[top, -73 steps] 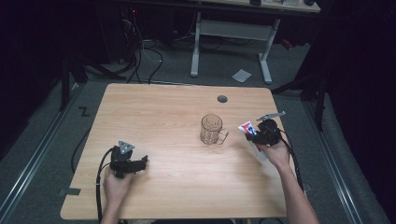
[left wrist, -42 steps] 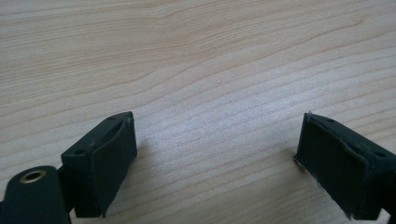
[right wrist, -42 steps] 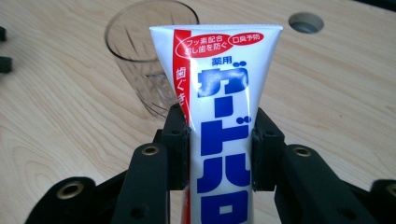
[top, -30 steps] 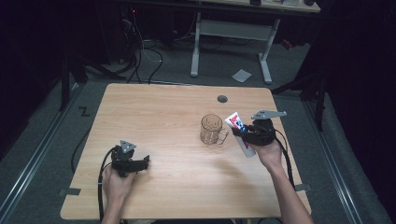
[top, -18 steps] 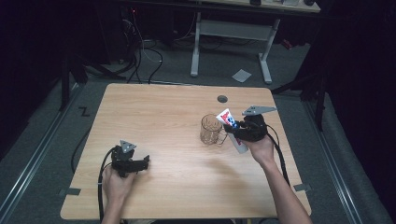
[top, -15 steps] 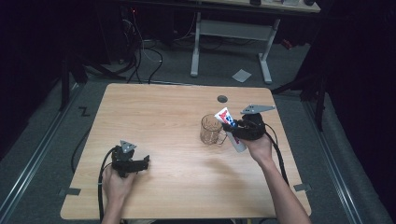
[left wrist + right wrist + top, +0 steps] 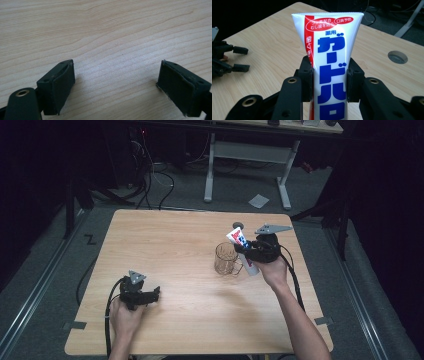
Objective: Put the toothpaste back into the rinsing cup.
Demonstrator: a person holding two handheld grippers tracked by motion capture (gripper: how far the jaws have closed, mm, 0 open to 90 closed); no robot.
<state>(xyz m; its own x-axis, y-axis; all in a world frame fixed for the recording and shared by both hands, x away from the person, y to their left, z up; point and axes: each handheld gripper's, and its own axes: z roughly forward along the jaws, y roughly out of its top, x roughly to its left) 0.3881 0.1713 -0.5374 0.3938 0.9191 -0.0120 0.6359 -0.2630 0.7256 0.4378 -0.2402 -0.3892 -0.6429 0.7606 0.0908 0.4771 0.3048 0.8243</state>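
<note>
At left, a hand-held gripper (image 7: 150, 295) rests on the counter (image 7: 175, 250), jaws apart and empty. At right, another hand-held gripper (image 7: 243, 251) clamps a toothpaste tube (image 7: 239, 240) tilted beside the glass mug (image 7: 226, 258); a misjudged swing could topple the mug.
</note>
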